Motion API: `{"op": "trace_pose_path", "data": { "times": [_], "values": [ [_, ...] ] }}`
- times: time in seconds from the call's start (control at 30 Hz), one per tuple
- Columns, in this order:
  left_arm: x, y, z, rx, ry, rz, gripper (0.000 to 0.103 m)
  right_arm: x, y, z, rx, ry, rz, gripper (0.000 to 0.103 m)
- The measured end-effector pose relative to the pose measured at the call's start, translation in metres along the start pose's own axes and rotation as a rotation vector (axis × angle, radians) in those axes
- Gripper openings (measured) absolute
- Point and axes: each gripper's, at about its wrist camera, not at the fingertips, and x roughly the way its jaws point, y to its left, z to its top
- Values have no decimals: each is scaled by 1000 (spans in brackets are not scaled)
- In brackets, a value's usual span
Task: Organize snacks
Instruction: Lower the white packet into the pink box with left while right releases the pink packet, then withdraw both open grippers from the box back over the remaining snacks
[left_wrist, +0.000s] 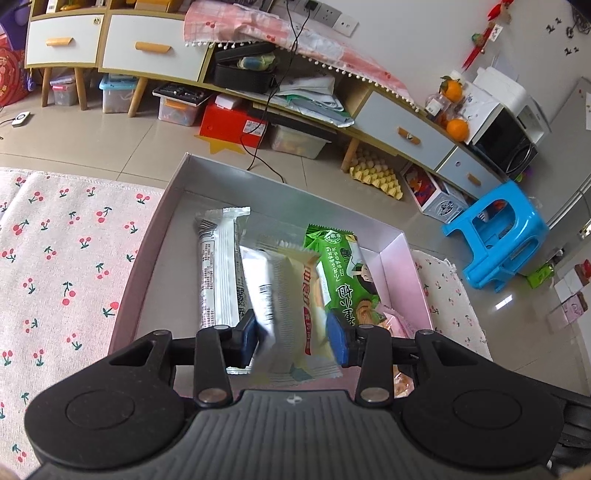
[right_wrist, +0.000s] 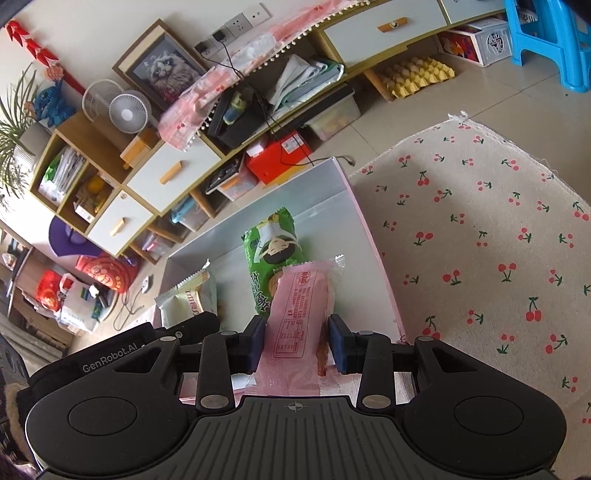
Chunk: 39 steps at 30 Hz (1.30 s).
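An open pink-walled box (left_wrist: 391, 254) sits on the cherry-print cloth. In it lie a silver snack bar (left_wrist: 218, 273) at the left and a green packet (left_wrist: 347, 273) at the right. My left gripper (left_wrist: 297, 338) is shut on a yellow-white cracker packet (left_wrist: 295, 295), held over the box between those two. In the right wrist view, my right gripper (right_wrist: 297, 339) is shut on a pink packet (right_wrist: 299, 314) above the box (right_wrist: 369, 236), next to the green packet (right_wrist: 273, 254). The left gripper and its cracker packet (right_wrist: 188, 299) show at the left.
The cherry-print cloth (left_wrist: 62, 258) spreads on both sides of the box (right_wrist: 480, 240). Beyond the table edge lie tiled floor, a long cabinet with drawers (left_wrist: 155, 48), storage bins, a red box (left_wrist: 232, 122), a cable and a blue stool (left_wrist: 498, 236).
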Motion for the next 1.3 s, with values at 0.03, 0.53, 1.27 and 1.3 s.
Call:
{"op": "trace_pose_path", "data": {
  "times": [0.03, 0.53, 1.27, 1.3],
  "values": [
    [-1, 0, 1, 3, -5, 14, 38, -1, 0, 1, 3, -2, 1, 41],
    [-20, -4, -1, 17, -3, 24, 76, -17, 5, 5, 0, -18, -13, 78],
    [-85, -3, -33, 46, -43, 17, 101, -71, 37, -19, -169, -7, -45, 87],
    [-87, -2, -35, 46, -40, 23, 101, -72, 38, -21, -186, -5, -52, 88]
  ]
}}
